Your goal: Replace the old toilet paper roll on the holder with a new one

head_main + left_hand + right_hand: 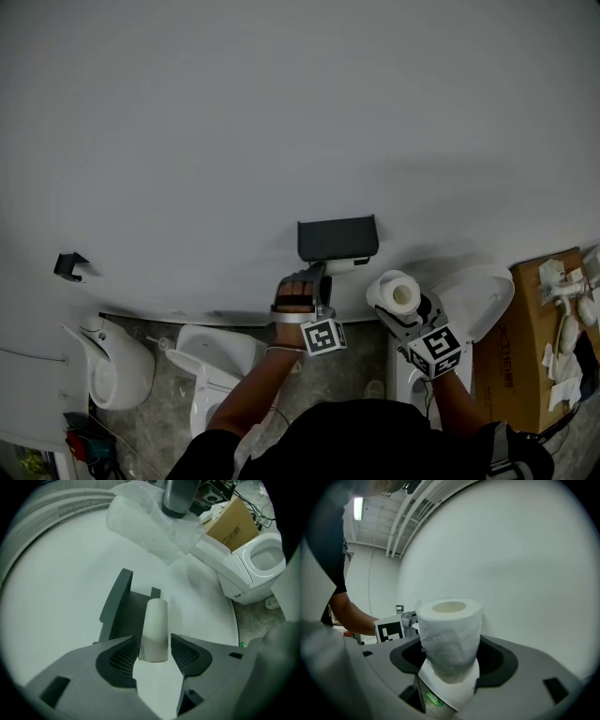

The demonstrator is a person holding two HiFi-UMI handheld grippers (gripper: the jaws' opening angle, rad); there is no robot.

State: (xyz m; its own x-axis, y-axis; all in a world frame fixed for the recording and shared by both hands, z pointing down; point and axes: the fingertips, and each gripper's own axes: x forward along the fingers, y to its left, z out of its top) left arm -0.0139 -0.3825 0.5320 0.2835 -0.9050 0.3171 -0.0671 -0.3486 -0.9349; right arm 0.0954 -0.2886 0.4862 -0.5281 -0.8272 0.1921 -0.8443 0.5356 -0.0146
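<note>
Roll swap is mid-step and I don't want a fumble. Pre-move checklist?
1. Left gripper open: ok, jaws apart.
2. Old core between the left jaws: ok, not clamped.
3. Core off the holder: not ok, it sits at the holder.
4. Right gripper shut on new roll: ok.
5. New roll clear of holder: ok, beside it in the head view.
6. Core loose enough to pull: cannot tell.

At the right edge of the head view the cardboard box (522, 337) is cut off, and its print is too small to read. A small dark fitting (68, 265) on the wall is too small to tell. In the left gripper view the new roll (140, 527) runs off the top edge, and the fingers (123, 657) hide the lower part of the holder (131, 616).
</note>
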